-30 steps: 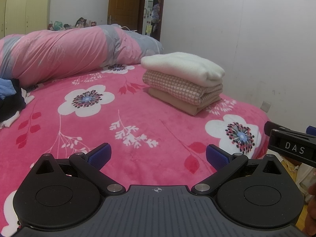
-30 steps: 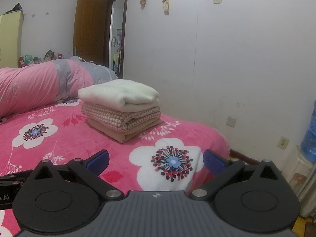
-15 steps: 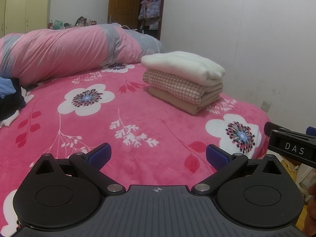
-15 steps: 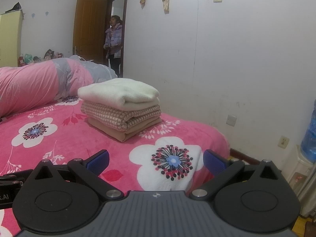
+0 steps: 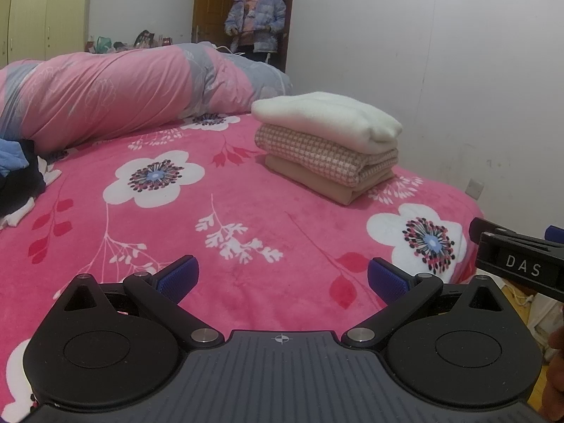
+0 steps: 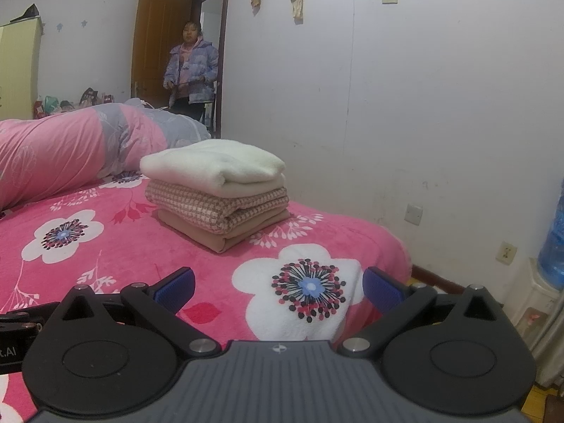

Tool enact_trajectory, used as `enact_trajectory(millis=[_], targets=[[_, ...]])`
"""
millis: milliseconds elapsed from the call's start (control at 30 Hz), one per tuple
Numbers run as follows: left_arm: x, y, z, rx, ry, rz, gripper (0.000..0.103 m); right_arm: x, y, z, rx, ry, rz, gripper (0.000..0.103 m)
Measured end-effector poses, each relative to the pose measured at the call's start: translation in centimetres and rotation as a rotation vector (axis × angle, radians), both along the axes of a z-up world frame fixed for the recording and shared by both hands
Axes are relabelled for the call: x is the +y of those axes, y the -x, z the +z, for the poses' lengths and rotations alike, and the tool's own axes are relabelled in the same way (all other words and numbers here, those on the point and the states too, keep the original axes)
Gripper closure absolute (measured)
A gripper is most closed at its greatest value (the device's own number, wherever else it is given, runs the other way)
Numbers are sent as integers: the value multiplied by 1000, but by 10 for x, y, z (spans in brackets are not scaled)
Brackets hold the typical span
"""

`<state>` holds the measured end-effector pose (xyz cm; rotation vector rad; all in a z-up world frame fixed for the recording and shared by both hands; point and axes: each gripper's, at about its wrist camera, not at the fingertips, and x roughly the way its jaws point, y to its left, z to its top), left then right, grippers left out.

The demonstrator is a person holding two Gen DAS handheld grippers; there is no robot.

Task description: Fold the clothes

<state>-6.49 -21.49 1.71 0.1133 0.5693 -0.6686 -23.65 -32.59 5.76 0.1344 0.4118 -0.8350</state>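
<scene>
A stack of three folded clothes rests on the pink flowered bed near the wall: a cream piece on top, a pink checked one under it, a tan one at the bottom. A heap of unfolded dark and blue clothes lies at the left edge of the left wrist view. My left gripper hovers open over the near part of the bed, nothing between its blue pads. My right gripper is also open and empty, low by the bed's right corner.
A rolled pink and grey quilt lies across the far side of the bed. A person in a puffy jacket stands in the doorway. White wall to the right, a water bottle at far right, wardrobes at the back left.
A person has come through the doorway and stepped closer into the room. Both grippers and the folded stack have stayed put.
</scene>
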Motion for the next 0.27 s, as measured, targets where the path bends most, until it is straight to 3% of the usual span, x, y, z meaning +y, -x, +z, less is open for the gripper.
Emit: enact_trajectory(millis=[267], targets=[[0,-1,0,0,-1,1,0,0,-1,1,0,0,1,0]])
